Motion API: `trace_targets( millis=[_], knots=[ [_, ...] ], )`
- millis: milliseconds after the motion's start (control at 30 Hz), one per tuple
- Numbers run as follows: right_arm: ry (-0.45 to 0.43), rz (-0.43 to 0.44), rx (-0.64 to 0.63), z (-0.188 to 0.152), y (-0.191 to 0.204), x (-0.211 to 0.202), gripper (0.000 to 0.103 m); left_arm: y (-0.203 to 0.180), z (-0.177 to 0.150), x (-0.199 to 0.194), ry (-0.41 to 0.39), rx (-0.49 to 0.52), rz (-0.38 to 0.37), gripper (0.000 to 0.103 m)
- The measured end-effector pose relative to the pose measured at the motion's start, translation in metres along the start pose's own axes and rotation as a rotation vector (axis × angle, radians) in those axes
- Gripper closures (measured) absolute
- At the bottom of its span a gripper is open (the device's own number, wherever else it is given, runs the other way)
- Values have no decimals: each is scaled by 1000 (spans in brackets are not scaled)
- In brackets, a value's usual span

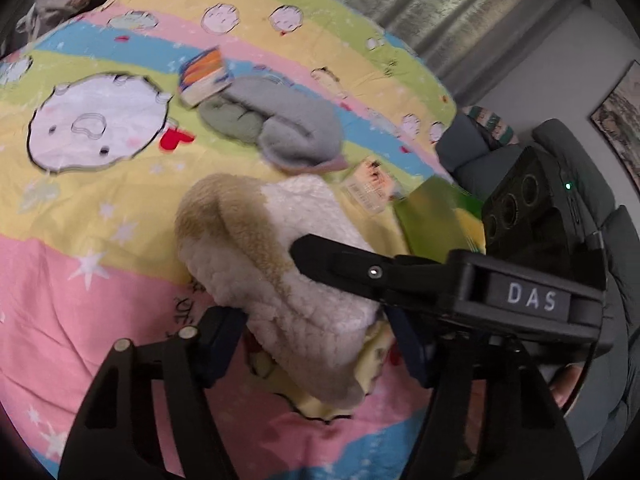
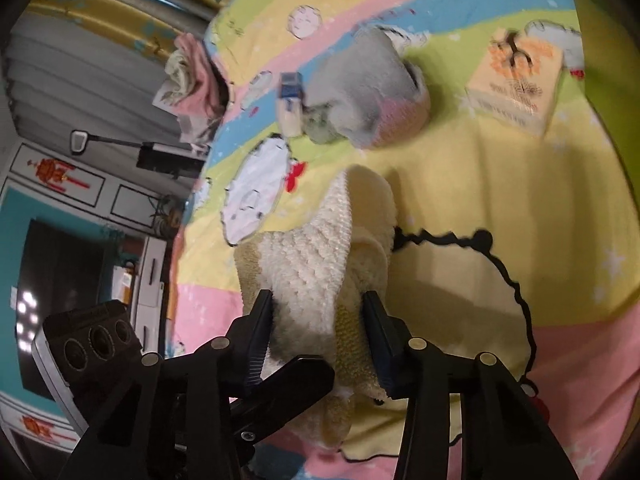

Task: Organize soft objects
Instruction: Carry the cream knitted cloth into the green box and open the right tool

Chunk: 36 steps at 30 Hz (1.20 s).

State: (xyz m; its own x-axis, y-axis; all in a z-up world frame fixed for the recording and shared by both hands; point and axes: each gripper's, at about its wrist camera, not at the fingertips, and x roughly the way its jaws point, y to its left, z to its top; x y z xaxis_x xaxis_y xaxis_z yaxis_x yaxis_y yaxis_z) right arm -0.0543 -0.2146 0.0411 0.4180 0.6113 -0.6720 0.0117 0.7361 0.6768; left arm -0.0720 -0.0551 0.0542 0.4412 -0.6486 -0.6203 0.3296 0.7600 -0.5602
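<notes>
Fleece was what both claws had hold of: a cream and tan fleece bundle [image 1: 280,264] lay near the middle of the bed, on the cartoon-print sheet [image 1: 100,280], with the left claw [image 1: 316,344] closed around its near end and the right claw [image 2: 320,340] clamped on it from the other side, fabric bulging between each pair of fingers. It looked light, thick and floppy, the sort of thing that would sag and unroll from any loose end, so I judged the folded body a surer place to grip than a single layer at the edge; slipping seemed unlikely on that nubbly pile, and nothing about it could break. Beyond it, well apart, sat a grey rolled cloth [image 1: 296,128] with a green rolled cloth [image 1: 228,120] tucked against it and a small book [image 1: 204,76] touching their far side. A pale boxed book [image 2: 516,80] and a green book [image 1: 436,216] lay off to one side. The sheet between the bundle and the grey roll was bare, which left room to carry it forward; the bed's edge, by a dark chair [image 1: 480,152], was close on the green book's side.
</notes>
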Motion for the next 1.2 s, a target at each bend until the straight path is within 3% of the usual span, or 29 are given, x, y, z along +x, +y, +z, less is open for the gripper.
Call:
trace_targets(
  millis=[133,300,567,900,1200],
  knots=[
    [-87,-7,-91,1,24,-28,56,-30,9,-16,-69,88,-9,45],
    [-246,-28,-152,-1,40,-83,56,-76,18,-26,-129,209,-84,49],
    [-538,-203,-152,-15,33,-177,56,-154,26,5,-121,385,-246,52],
    [-655,-289,31,-19,-36,-228,56,-211,14,67,21,469,-367,52],
    [-649,-335,172,-23,-86,-237,56,-225,5,99,124,468,-356,54]
  ],
)
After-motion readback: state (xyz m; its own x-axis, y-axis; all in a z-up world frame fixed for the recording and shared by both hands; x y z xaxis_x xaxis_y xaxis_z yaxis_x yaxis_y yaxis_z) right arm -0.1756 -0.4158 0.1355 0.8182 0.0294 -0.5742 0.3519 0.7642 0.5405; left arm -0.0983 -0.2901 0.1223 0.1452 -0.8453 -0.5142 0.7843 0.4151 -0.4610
